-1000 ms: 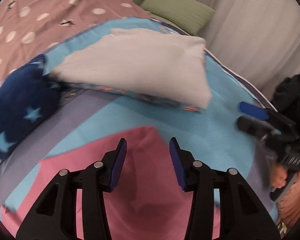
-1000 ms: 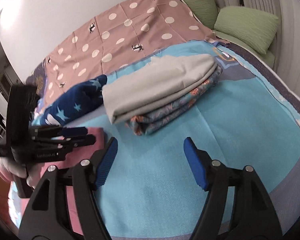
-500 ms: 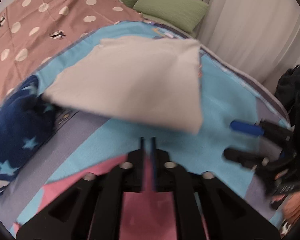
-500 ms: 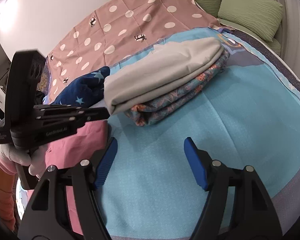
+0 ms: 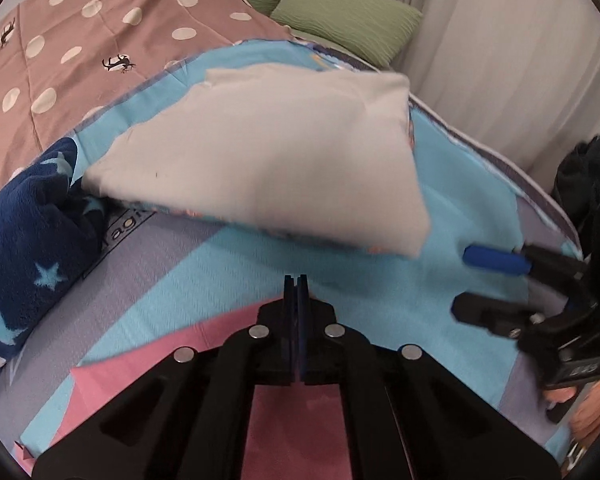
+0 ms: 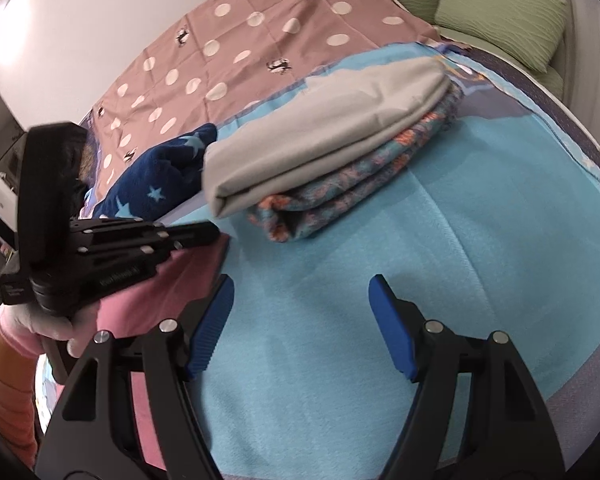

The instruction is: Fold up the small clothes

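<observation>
while pinching pink cloth (image 5: 288, 412), left gripper (image 5: 296, 280); right gripper (image 6: 300, 300) agape

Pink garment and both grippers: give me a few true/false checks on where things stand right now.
1. The left gripper is open. False: its jaws are shut, apparently on the pink garment.
2. The right gripper is open and holds nothing. True.
3. The grey folded cloth lies on top of the patterned cloth. True.
4. The navy star blanket sits on top of that stack. False: it lies beside it.
</observation>
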Motion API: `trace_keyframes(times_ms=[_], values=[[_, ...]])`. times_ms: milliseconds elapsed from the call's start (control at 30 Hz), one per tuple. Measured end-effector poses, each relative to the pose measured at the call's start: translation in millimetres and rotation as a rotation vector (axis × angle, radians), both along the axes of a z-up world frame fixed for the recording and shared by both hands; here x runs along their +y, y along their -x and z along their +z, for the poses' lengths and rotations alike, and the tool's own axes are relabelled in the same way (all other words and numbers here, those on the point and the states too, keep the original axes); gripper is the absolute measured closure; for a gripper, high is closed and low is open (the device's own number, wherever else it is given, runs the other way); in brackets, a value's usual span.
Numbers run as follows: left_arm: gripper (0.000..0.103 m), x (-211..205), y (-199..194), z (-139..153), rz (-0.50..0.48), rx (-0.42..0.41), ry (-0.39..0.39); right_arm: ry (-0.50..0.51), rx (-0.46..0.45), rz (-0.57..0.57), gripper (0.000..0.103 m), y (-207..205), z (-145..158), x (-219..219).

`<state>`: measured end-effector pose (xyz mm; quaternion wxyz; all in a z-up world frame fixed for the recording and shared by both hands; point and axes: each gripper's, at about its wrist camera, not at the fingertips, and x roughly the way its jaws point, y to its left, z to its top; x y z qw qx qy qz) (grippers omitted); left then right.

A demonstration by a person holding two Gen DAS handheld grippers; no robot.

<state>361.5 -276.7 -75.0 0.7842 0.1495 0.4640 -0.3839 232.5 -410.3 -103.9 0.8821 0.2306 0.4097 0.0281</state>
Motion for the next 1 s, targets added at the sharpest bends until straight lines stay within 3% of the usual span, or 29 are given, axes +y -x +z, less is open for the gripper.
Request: trace_keyframes(times_ms=[133,233,300,433,533,600,667,700,767,800,900,1000], values=[[0.099,7.6,-2.7,5.7,0.024,-0.023,-0.006,-0.019,0.015,-0.010,0.032,-0.4,-3.3,-2.9],[0.079,28.0,1.6,15.2,0.077,-0.049,0.001,-0.003,0.005,0.013,0.032,0.6,0.3,2.9],[0.074,48.3,14.9,23.8,0.094,-0.086,0.010,0.012,-0.006,0.055,0.032,2.3,4.1,11.8],[0.074,125.2,62.7,34.7,0.173,-0.134,0.022,0.049,-0.056,0.205,0.060,10.3,19.4,41.6],[0.073,191.1,97.9,35.9,0.292,-0.162,0.021,0.071,-0.116,0.349,0.063,23.1,34.9,76.4],[0.073,247.0,122.6,30.1,0.425,-0.172,-0.003,0.145,-0.138,0.420,0.063,32.9,41.5,106.3],[0.072,293.1,141.9,19.3,0.539,-0.157,-0.028,0.268,-0.091,0.428,0.047,38.5,36.1,129.1],[0.072,317.1,150.1,10.1,0.589,-0.150,-0.058,0.377,-0.035,0.404,0.047,41.1,24.4,137.8],[0.069,367.7,170.5,-15.7,0.710,-0.151,-0.204,0.479,0.024,0.367,0.045,45.4,3.3,138.2],[0.051,389.6,183.0,-15.6,0.742,-0.164,-0.151,0.476,0.011,0.341,0.044,51.9,-4.3,131.2],[0.049,429.0,206.4,-5.7,0.856,-0.134,-0.043,0.422,0.005,0.285,0.044,63.4,3.1,117.6],[0.049,433.2,221.3,1.4,0.853,-0.153,0.029,0.353,-0.005,0.212,0.043,72.1,16.6,105.8]])
